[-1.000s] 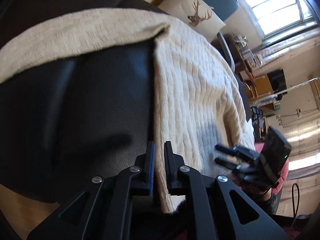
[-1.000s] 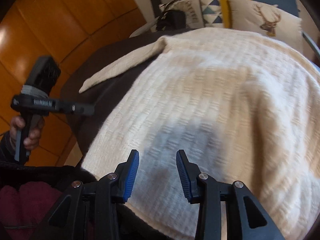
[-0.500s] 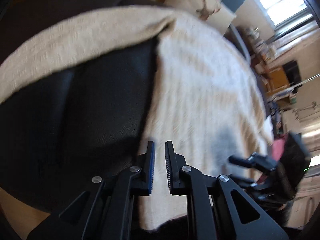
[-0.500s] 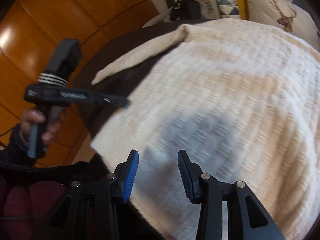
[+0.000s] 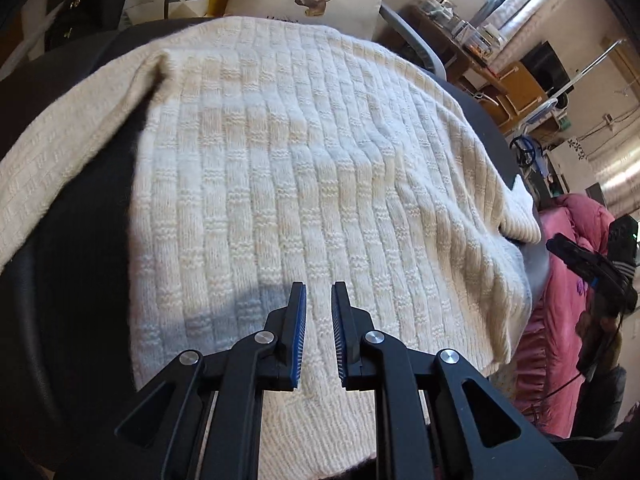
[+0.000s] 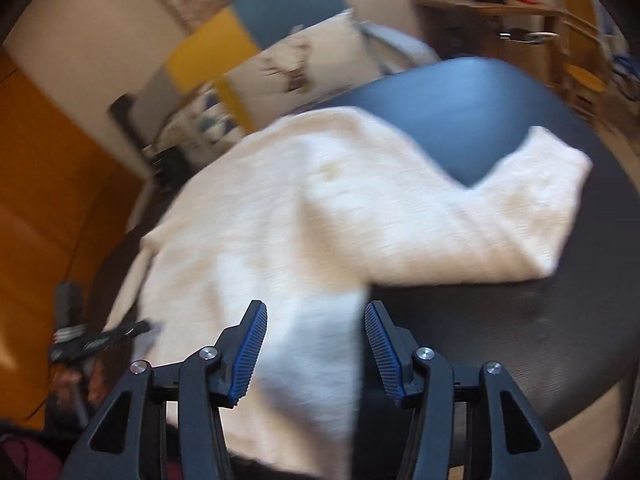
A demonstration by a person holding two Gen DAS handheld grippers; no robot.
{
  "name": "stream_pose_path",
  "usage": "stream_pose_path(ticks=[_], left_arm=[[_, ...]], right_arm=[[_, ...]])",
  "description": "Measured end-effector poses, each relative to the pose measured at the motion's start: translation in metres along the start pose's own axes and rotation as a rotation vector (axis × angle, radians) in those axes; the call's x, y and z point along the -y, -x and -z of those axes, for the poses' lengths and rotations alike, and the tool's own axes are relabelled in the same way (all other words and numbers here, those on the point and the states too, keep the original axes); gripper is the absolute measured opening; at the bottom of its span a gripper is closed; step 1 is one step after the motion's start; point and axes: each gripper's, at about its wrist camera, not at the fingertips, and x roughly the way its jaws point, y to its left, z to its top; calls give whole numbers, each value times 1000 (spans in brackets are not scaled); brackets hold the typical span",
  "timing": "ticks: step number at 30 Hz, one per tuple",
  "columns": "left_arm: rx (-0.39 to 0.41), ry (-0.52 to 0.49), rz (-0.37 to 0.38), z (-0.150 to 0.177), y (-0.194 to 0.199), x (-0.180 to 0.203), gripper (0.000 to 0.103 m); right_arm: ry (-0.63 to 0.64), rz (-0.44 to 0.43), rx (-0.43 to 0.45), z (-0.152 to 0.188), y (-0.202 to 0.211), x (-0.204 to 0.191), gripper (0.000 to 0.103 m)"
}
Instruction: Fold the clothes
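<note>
Your left gripper (image 5: 319,312), fingers narrow and empty, has swung from the sweater (image 5: 304,184) edge over its body; right gripper (image 6: 316,344), wide, now faces the sleeve (image 6: 532,208). Sweater lies spread on the dark surface (image 6: 520,344), unfolded.

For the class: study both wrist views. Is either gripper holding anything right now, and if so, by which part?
Nothing is held. The left gripper hovers over the cream knit sweater, jaws narrowly apart; the right gripper is wide open above its edge.

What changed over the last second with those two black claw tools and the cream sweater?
The left gripper slid from the sweater's left edge to over its middle, jaws a little wider. The right gripper swung right toward the sleeve and opened wider. Neither took hold; the sweater stayed spread on the dark table.
</note>
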Motion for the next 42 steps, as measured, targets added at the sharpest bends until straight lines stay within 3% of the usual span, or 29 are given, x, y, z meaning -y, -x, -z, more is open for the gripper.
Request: stream_pose_path(ticks=[2, 4, 8, 10, 12, 18, 20, 23, 28, 32, 33, 35, 36, 37, 42], left_arm=[[12, -14, -15, -3, 2, 2, 14], [24, -25, -14, -6, 8, 0, 14], [10, 17, 20, -13, 7, -9, 14], [3, 32, 14, -18, -1, -5, 14], [9, 19, 11, -19, -3, 4, 14], [-1, -13, 18, -16, -8, 21, 16], [-7, -22, 21, -15, -10, 25, 16], [-17, -35, 25, -12, -13, 31, 17], [-15, -12, 53, -13, -13, 27, 18], [-6, 9, 82, -11, -10, 21, 18], [-3, 15, 87, -10, -9, 19, 18], [1, 31, 104, -9, -8, 15, 18], [2, 41, 114, -8, -8, 13, 18], [5, 46, 119, -7, -6, 12, 18], [26, 39, 129, -3, 1, 10, 18]], right_arm=[[6, 217, -7, -9, -4, 15, 52], [-35, 208, 55, -15, 10, 39, 52], [-31, 261, -22, -21, 23, 87, 52], [-163, 227, 36, -27, 34, 120, 52], [-163, 341, 98, -43, 36, 136, 52], [-318, 403, 71, -76, -11, 195, 52], [-363, 417, 65, -79, -23, 206, 52], [-383, 356, 106, -80, -26, 204, 53], [-301, 418, 111, -86, -37, 189, 72], [-273, 464, 48, -95, -46, 183, 76], [-266, 476, 32, -97, -49, 181, 74], [-257, 494, 20, -99, -49, 180, 60], [-256, 482, 27, -101, -48, 179, 28], [-255, 471, 34, -102, -46, 179, 12], [-288, 464, 88, -97, -30, 169, 11]])
